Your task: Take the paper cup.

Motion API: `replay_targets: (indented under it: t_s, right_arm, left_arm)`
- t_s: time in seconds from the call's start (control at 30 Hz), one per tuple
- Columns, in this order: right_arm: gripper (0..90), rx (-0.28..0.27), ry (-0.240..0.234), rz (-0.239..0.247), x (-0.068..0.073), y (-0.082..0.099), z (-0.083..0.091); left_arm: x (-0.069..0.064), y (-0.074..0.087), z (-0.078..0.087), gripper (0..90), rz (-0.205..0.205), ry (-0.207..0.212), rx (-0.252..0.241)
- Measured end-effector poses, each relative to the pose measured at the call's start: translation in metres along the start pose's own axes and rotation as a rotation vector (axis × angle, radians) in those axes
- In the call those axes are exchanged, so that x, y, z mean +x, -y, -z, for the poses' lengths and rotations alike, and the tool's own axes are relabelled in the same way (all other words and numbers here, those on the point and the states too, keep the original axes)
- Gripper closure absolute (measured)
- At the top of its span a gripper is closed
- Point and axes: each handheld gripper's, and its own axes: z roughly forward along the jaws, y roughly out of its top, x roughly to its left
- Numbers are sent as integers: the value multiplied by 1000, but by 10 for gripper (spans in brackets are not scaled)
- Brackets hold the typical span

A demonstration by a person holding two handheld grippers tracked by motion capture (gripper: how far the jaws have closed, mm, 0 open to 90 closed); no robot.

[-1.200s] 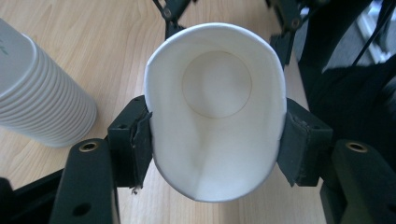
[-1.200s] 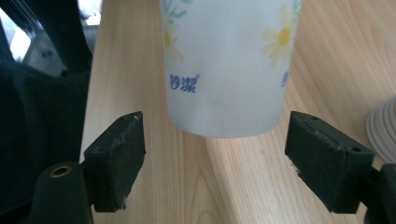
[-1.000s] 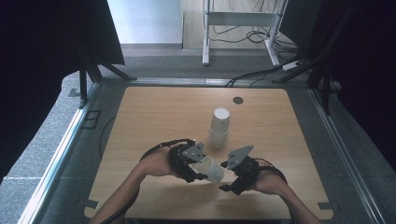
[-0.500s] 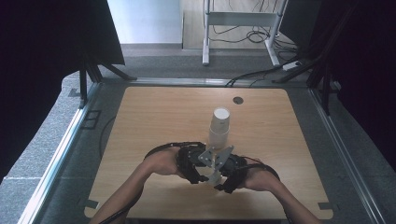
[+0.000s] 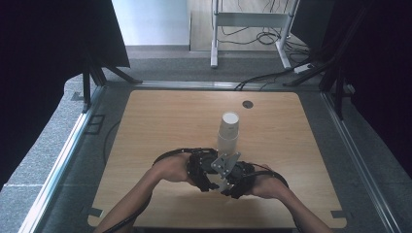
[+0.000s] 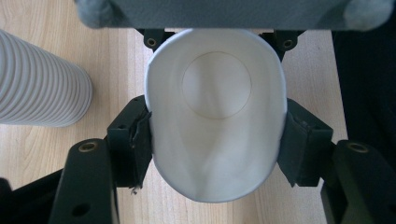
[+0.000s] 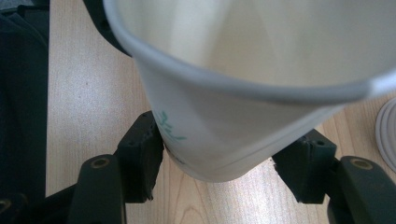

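A white paper cup (image 6: 215, 84) lies on its side between my two grippers, low over the front middle of the wooden table (image 5: 165, 126). My left gripper (image 6: 217, 140) is shut on it near the rim, squeezing the mouth into an oval. My right gripper (image 7: 222, 161) has just been closing, and its pads now press on the base of the cup (image 7: 224, 93), which bears green print. In the high view the left gripper (image 5: 210, 175) and right gripper (image 5: 228, 182) meet and overlap, hiding the cup. An upright stack of paper cups (image 5: 228, 133) stands just behind them.
The stack of cups (image 6: 42, 84) lies close beside the left gripper. A small dark disc (image 5: 248, 104) sits near the table's far edge. Black curtains flank both sides, and a white metal stand (image 5: 248, 22) with cables is beyond the table.
My right gripper has slid left to meet the left one, and its jaws have closed on the cup's base. The left hand has stayed in place.
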Motion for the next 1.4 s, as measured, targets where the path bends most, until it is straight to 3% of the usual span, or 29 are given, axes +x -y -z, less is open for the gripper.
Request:
replay_targets:
  t_s: [0.13,0.23,0.37,0.5,0.73,1.07,1.4]
  right_arm:
    - [374,-17,-4,-7,1,2,1]
    - [373,-58,-6,-35,2,5,4]
    - [371,-132,-1,-59,2,10,8]
    - [371,-209,-10,-83,3,15,11]
    - [371,-282,-7,-104,4,20,7]
    - [370,-330,-4,-124,4,24,5]
    - [371,-336,-1,-122,3,25,2]
  left_arm:
    - [1,1,1,321,3,3,-12]
    - [1,4,4,274,33,0,-60]
    - [4,8,10,205,91,1,-156]
    - [7,14,13,174,152,35,-253]
    - [9,20,11,167,196,49,-360]
    - [6,23,8,192,205,32,-366]
    - [5,21,9,297,157,13,-350]
